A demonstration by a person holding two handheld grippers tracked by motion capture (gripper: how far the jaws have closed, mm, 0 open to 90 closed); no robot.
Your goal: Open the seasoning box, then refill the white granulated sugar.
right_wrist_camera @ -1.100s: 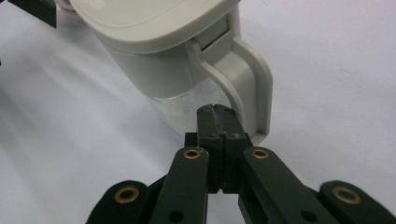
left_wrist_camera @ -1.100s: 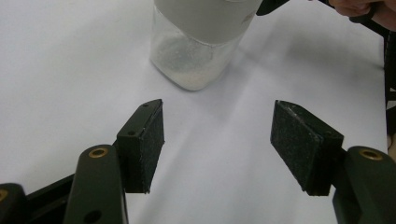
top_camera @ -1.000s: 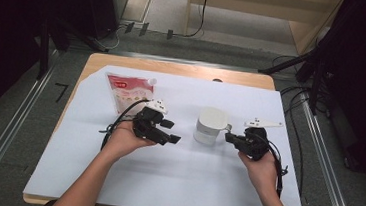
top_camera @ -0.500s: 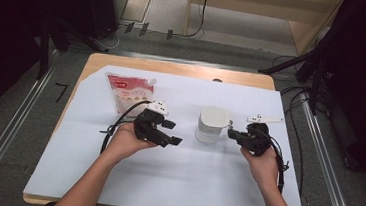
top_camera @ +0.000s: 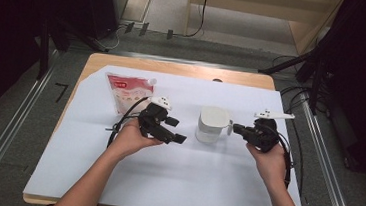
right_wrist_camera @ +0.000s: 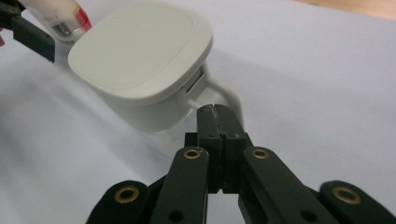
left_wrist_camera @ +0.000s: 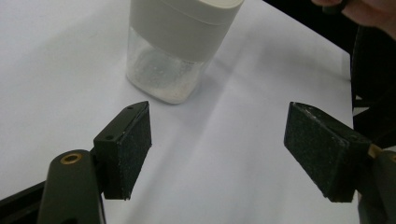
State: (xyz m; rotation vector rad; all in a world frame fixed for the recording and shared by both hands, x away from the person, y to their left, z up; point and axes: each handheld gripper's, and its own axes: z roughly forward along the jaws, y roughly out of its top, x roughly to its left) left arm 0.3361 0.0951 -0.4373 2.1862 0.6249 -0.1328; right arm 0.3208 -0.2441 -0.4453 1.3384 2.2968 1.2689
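Note:
A white container (top_camera: pixel 212 124) with a square lid and a side handle stands mid-table on white paper. Its clear lower part (left_wrist_camera: pixel 163 77) holds white grains. My left gripper (top_camera: pixel 176 130) lies just left of it and points at it. Its jaws have just been opening and now stand open (left_wrist_camera: pixel 224 149) with nothing between the pads (left_wrist_camera: pixel 133 142). My right gripper (top_camera: pixel 235 128) is shut, its tips (right_wrist_camera: pixel 215 112) right at the container's handle (right_wrist_camera: pixel 231 100); whether they touch it I cannot tell. A red and white pouch (top_camera: pixel 126 92) lies flat at the back left.
The white paper sheet (top_camera: pixel 164 181) covers most of the wooden table (top_camera: pixel 174 68). Cables trail from both grippers, and more cables lie on the floor (top_camera: pixel 297 93) at the right. Metal rails run along both sides of the table.
The left gripper's jaws stand wider apart than before. Both hands and the container have stayed about where they were.

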